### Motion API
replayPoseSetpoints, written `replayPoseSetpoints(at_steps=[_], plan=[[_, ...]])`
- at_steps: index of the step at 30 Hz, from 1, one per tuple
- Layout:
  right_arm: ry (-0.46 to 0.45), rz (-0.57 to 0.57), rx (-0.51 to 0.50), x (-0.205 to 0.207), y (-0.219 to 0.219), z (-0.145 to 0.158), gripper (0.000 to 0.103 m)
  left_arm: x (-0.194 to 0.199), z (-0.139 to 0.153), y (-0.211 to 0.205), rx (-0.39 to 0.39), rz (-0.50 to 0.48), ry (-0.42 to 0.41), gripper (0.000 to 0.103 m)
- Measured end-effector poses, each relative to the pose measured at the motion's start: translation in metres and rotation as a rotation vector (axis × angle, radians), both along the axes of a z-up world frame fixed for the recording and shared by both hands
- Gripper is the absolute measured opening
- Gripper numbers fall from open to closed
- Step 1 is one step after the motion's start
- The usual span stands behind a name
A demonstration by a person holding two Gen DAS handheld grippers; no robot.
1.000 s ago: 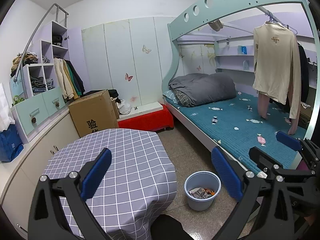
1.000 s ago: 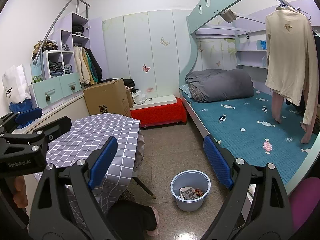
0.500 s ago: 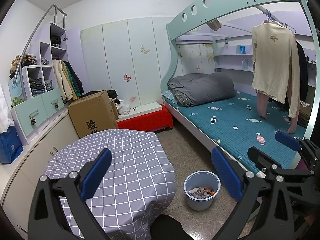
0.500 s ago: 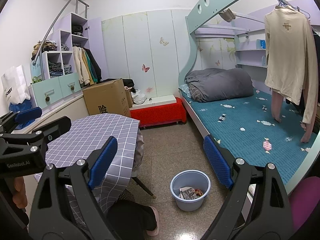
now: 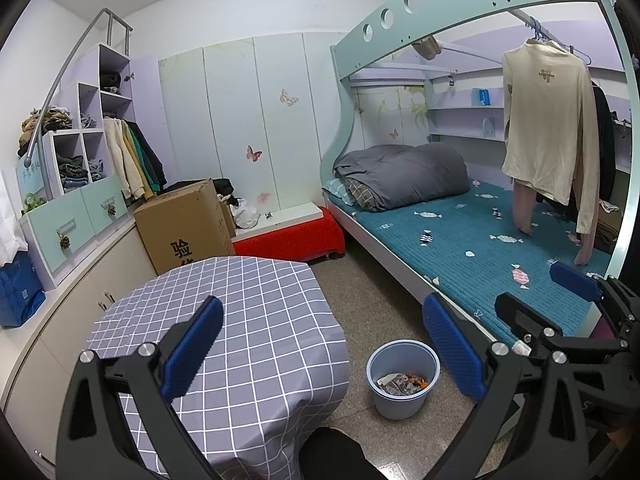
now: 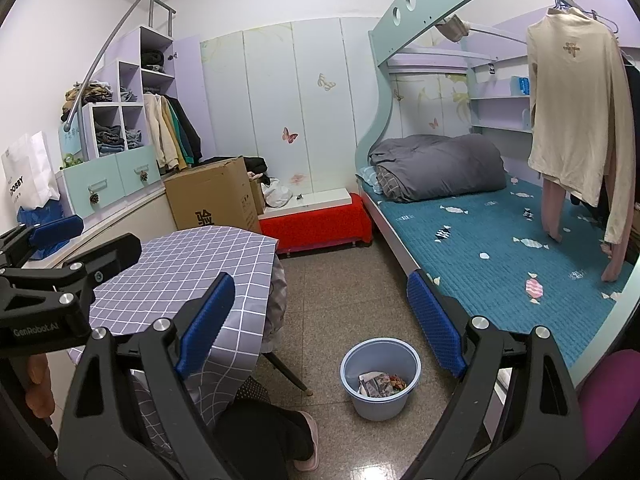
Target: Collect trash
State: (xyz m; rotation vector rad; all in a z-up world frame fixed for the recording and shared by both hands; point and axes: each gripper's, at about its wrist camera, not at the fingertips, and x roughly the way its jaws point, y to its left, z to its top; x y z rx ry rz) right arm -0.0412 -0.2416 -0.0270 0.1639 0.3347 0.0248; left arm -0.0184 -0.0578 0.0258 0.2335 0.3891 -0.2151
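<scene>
A pale blue bin (image 5: 400,405) (image 6: 378,405) stands on the floor between the table and the bed. Crumpled paper and wrappers (image 5: 402,384) (image 6: 382,384) lie inside it. My left gripper (image 5: 322,344) hovers over the table's near edge, open, with nothing between its blue pads. My right gripper (image 6: 322,316) hangs above the floor and the bin, open and empty too. Each gripper shows in the other's view: the right gripper (image 5: 548,300) at the right edge, the left gripper (image 6: 80,244) at the left edge. The grey checked tablecloth (image 5: 248,320) (image 6: 188,256) carries no loose trash that I can see.
A bunk bed with a teal mattress (image 5: 500,264) fills the right side, and clothes (image 5: 548,120) hang over it. A cardboard box (image 5: 184,224) and a red-covered bench (image 5: 292,240) stand beyond the table. A person's leg and slipper (image 6: 304,444) are beside the bin.
</scene>
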Motion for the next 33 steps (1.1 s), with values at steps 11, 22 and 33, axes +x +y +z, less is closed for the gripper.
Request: replayPoseSetpoints(at_steps=[11,22,33], plan=[[0.006,0.000,0.005,0.000,0.003,-0.003,0.087,-0.001,-0.001,0.001,0.002,-0.002,0.002,0.098],[0.013,-0.001,0.007,0.001,0.003,-0.006,0.087,0.000,-0.002,0.002,0.004,-0.001,0.004,0.098],[0.034,0.009,0.017,0.007,0.008,-0.012,0.087,0.009,-0.012,0.016,-0.007,0.024,0.038,0.098]])
